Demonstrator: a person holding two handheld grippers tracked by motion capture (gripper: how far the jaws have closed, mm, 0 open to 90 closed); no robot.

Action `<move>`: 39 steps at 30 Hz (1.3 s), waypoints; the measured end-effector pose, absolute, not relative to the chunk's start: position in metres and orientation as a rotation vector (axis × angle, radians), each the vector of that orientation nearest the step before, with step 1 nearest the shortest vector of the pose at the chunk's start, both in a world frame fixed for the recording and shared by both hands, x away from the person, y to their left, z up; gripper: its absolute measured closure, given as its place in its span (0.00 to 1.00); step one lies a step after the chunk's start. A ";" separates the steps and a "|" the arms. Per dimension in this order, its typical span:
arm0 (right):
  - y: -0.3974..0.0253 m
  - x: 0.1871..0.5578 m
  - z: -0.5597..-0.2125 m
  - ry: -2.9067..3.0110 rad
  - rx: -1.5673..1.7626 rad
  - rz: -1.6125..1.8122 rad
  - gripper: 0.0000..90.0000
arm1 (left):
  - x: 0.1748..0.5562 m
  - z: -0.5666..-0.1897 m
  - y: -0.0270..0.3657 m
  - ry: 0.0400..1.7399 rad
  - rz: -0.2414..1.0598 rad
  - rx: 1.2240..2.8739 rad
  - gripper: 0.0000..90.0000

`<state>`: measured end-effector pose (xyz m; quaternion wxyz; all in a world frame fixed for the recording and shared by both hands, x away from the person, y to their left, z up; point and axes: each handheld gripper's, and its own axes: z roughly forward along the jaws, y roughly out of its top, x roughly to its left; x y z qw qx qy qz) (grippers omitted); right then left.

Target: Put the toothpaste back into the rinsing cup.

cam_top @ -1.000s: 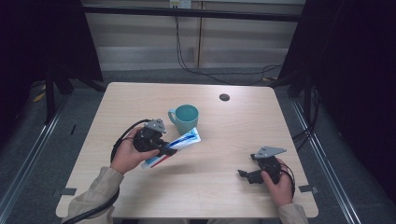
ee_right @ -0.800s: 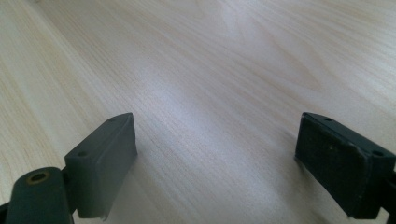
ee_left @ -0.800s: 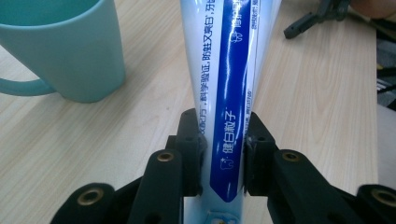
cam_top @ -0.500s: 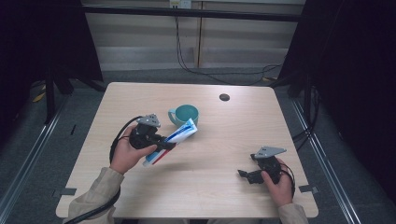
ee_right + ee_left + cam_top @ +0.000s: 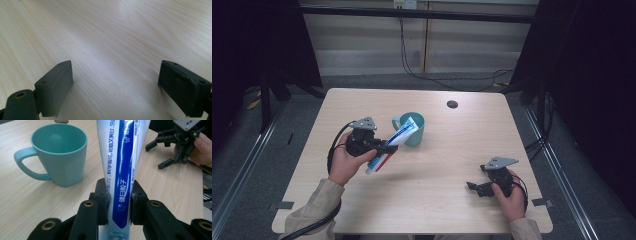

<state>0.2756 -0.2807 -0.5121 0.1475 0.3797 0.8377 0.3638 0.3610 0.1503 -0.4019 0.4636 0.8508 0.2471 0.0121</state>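
Between left claw (image 5: pixel 117 202) jaws, toothpaste tube (image 5: pixel 122 170)

My high view sits above the near edge of the bench (image 5: pixel 437 200), looking forward and down, far enough back to take in the whole top. My left gripper view rides low behind its jaws, very close to the tube (image 5: pixel 122 170), facing across the bench with the mug (image 5: pixel 58 152) at ten o'clock and the right hand-held gripper (image 5: pixel 160 155) at two; both also appear from above. My right gripper view hangs just above bare wood, facing down along its jaws.
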 end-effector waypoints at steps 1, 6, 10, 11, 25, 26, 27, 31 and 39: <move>-0.281 0.276 -0.512 2.410 1.093 1.047 0.13 | 0.362 -0.402 0.151 0.614 0.034 2.084 0.81; -0.281 0.276 -0.512 2.410 1.092 1.047 0.13 | 0.364 -0.399 0.153 0.642 0.063 2.060 0.81; -0.281 0.276 -0.512 2.410 1.092 1.047 0.13 | 0.365 -0.397 0.155 0.660 0.081 2.044 0.81; -0.281 0.276 -0.512 2.410 1.092 1.047 0.13 | 0.366 -0.396 0.155 0.668 0.084 2.041 0.81; -0.281 0.276 -0.512 2.410 1.093 1.046 0.13 | 0.373 -0.386 0.155 0.699 0.126 2.025 0.81; -0.281 0.276 -0.512 2.410 1.093 1.047 0.13 | 0.374 -0.383 0.155 0.701 0.131 2.022 0.81; -0.281 0.276 -0.512 2.410 1.093 1.047 0.13 | 0.374 -0.381 0.155 0.703 0.136 2.022 0.81; -0.281 0.275 -0.512 2.411 1.095 1.046 0.13 | 0.377 -0.377 0.153 0.706 0.146 2.010 0.81; -0.281 0.276 -0.512 2.410 1.093 1.047 0.13 | 0.382 -0.370 0.151 0.728 0.170 1.995 0.81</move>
